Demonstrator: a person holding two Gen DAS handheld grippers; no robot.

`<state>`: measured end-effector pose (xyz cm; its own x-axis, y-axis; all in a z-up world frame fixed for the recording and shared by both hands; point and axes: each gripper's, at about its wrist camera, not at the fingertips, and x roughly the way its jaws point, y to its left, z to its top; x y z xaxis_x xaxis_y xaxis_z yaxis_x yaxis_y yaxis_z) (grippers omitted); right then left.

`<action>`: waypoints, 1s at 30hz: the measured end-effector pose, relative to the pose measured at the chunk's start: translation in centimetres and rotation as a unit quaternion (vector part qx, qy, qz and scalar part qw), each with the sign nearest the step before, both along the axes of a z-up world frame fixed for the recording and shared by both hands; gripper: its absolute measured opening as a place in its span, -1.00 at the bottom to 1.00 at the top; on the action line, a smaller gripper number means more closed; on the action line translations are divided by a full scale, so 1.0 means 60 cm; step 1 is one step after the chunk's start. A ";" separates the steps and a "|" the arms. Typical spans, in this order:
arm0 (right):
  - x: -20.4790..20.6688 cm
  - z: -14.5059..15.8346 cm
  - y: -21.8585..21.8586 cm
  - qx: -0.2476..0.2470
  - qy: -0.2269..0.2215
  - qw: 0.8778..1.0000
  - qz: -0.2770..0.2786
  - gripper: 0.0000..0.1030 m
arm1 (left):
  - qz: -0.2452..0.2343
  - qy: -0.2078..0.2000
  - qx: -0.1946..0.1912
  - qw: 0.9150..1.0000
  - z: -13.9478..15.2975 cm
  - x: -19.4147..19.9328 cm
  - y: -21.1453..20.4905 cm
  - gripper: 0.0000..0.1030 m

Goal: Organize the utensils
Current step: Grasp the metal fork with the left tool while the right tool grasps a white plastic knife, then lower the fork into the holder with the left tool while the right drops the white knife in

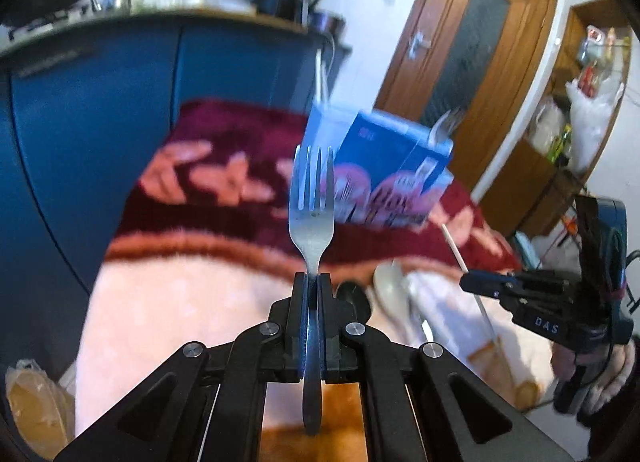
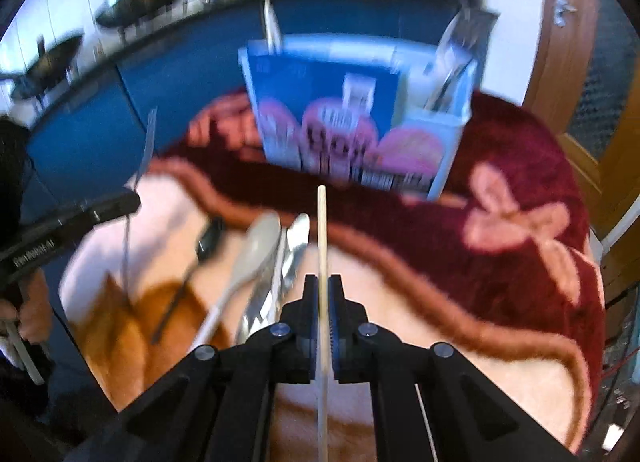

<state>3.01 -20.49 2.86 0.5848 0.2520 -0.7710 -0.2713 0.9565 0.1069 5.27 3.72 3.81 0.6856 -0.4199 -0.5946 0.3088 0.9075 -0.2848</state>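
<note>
While the left gripper (image 1: 313, 276) is clenching a fork (image 1: 311, 206) and the right gripper (image 2: 322, 282) a chopstick (image 2: 321, 230), both are being carried toward the blue box (image 2: 352, 110), needing careful lowering inside.

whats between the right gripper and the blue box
In the right wrist view, only bare patterned blanket separates the right gripper from the blue box; its chopstick points across that stretch.

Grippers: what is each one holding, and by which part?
Left gripper clamps a fork by its neck. Right gripper clamps a chopstick partway along its shaft.
</note>
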 end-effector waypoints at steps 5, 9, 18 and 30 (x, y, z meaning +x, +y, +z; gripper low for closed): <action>-0.034 0.024 -0.022 0.027 -0.086 0.995 -0.036 -0.88 | 0.006 -0.060 -0.013 0.998 0.037 -0.014 -0.007 -0.93; -0.049 0.045 -0.037 0.032 -0.139 0.987 -0.068 -0.88 | 0.011 -0.091 -0.028 0.995 0.069 -0.009 -0.010 -0.93; -0.052 0.059 -0.057 0.055 -0.193 0.975 -0.095 -0.88 | 0.019 -0.151 -0.035 0.988 0.143 0.026 -0.050 -0.93; -0.028 0.064 -0.083 0.077 -0.209 0.971 -0.092 -0.88 | 0.062 -0.227 -0.028 0.972 0.202 0.123 -0.101 -0.93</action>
